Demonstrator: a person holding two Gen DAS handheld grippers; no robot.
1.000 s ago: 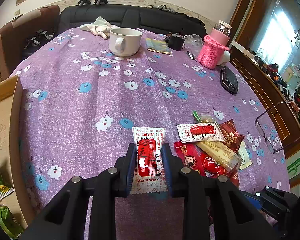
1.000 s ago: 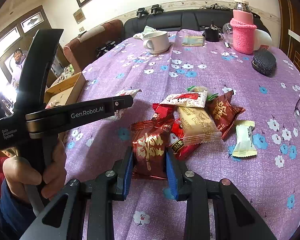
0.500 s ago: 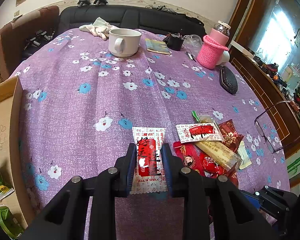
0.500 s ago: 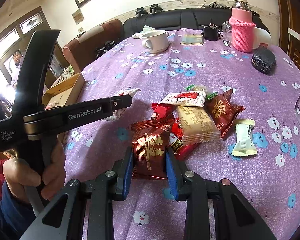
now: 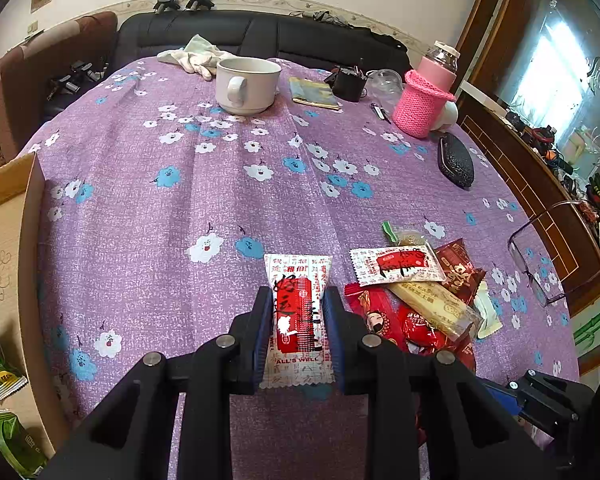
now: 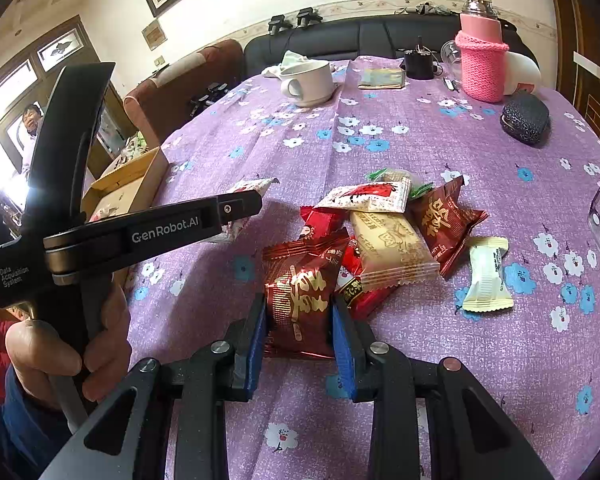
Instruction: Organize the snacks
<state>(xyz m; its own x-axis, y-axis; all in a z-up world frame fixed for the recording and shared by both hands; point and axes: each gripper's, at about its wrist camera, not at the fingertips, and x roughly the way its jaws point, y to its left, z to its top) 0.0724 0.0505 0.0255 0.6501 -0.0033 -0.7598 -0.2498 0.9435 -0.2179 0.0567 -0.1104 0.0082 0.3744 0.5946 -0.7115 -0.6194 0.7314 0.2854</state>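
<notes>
My left gripper (image 5: 298, 308) is shut on a white-and-red snack packet (image 5: 298, 304) just above the purple flowered tablecloth (image 5: 180, 200). My right gripper (image 6: 299, 308) is shut on a dark red snack packet (image 6: 300, 292) at the near edge of a pile of several snacks (image 6: 392, 232). That pile also shows in the left wrist view (image 5: 416, 292), right of the left gripper. The left gripper body (image 6: 140, 232) shows in the right wrist view, left of the pile, with its packet's tip (image 6: 252, 188) beyond it.
A cardboard box (image 5: 4, 260) with green packets stands at the table's left edge; it also shows in the right wrist view (image 6: 128, 184). A white mug (image 5: 246, 84), pink-sleeved bottle (image 5: 424, 100), black case (image 5: 456, 160) and glasses (image 5: 540, 248) lie on the table.
</notes>
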